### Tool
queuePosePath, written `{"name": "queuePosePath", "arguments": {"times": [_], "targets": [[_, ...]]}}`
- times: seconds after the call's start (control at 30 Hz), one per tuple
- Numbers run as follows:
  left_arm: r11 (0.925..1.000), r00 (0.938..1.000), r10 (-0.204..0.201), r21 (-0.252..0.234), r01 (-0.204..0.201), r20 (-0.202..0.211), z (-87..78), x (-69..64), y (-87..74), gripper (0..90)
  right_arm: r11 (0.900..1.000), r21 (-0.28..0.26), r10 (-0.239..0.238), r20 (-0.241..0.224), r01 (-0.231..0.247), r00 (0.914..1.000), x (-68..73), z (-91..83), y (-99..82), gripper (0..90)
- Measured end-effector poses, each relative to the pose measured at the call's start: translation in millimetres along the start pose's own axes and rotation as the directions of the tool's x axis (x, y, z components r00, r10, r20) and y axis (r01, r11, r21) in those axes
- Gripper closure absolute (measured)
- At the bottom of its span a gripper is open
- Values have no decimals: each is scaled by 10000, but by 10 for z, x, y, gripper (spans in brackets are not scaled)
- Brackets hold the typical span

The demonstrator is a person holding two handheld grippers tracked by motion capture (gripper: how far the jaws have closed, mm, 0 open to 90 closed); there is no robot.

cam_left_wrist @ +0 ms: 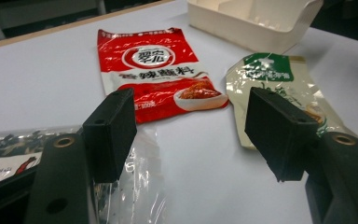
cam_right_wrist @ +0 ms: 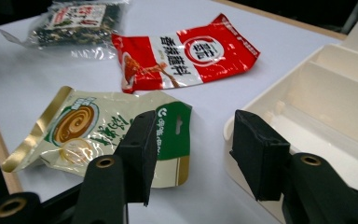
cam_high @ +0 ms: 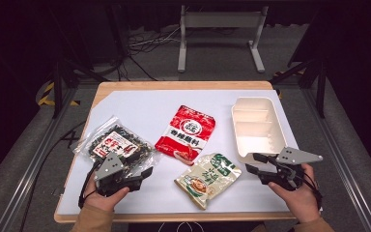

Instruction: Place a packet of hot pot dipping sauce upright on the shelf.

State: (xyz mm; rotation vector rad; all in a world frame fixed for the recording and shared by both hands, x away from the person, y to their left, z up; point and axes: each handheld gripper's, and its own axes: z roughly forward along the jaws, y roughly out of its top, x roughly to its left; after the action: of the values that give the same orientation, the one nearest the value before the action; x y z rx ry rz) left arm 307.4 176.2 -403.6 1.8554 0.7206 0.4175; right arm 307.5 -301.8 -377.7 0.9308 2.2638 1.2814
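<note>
Three packets and one tray on a white table (cam_high: pixel 140 108), wood edge showing at the far side. Largest, the cream tray (cam_high: pixel 257 126): far right, long, split into compartments, nothing seen inside. Next, the red packet (cam_high: pixel 186 133): flat at mid-table, left of the tray and well apart from it. Then the clear bag (cam_high: pixel 116 144) of dark dried bits with a red-and-white label: left side, flat, its near corner under the left gripper. Then the green packet (cam_high: pixel 207 179): near edge, just below the red packet's lower corner, whether touching it cannot tell; gold trim along one side, crumpled.

Left gripper (cam_high: pixel 145 175): near left, in a hand (cam_high: pixel 107 195), low over the bag's near corner, pointing toward the green packet. Jaws spread, nothing between them; bare table and the edge of clear plastic seen in the gap in the left gripper view.

Right gripper (cam_high: pixel 253 163): near right, in a hand (cam_high: pixel 297 195), tips just beside the tray's near end, pointing left toward the green packet. Jaws spread, pinching nothing; between them in the right gripper view, bare table and the tray's near corner.
</note>
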Motion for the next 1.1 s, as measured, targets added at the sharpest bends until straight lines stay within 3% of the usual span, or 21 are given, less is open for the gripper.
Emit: {"name": "queuePosePath", "arguments": {"times": [0.07,0.13,0.23,0.33,0.5,0.53,0.8,0.9,1.1], "targets": [[10000,10000,31,-48,-32,-71,3,-5,-2,344,9987,505,51,137,-57,9999,19,40,7,496],[10000,10000,-38,83,37,53,-13,-8,-2,409,9953,960,97,225,-118,9997,38,83,5,496],[9994,9999,-125,321,124,11,-40,-4,3,431,9925,1179,297,192,-317,9994,41,128,-7,499],[9992,9997,-169,367,163,148,-47,13,-4,410,9872,1463,639,15,-635,9980,32,166,-21,496],[9992,9997,-163,378,155,202,-50,22,-13,356,9782,1924,823,-149,-779,9965,28,236,-39,487],[9993,9997,-167,347,161,187,-53,12,-14,347,9727,2169,901,-229,-830,9957,25,279,-48,484],[9990,9996,-35,442,22,293,-23,-5,-25,334,9616,2620,965,-427,-821,9944,52,407,-55,468],[9987,9997,28,501,-41,258,-25,-1,-22,331,9672,2464,758,-475,-618,9960,63,466,-69,444],[9982,9988,159,571,-186,468,-16,-19,-21,330,9600,2752,654,-421,-513,9970,71,571,-97,412]]}}
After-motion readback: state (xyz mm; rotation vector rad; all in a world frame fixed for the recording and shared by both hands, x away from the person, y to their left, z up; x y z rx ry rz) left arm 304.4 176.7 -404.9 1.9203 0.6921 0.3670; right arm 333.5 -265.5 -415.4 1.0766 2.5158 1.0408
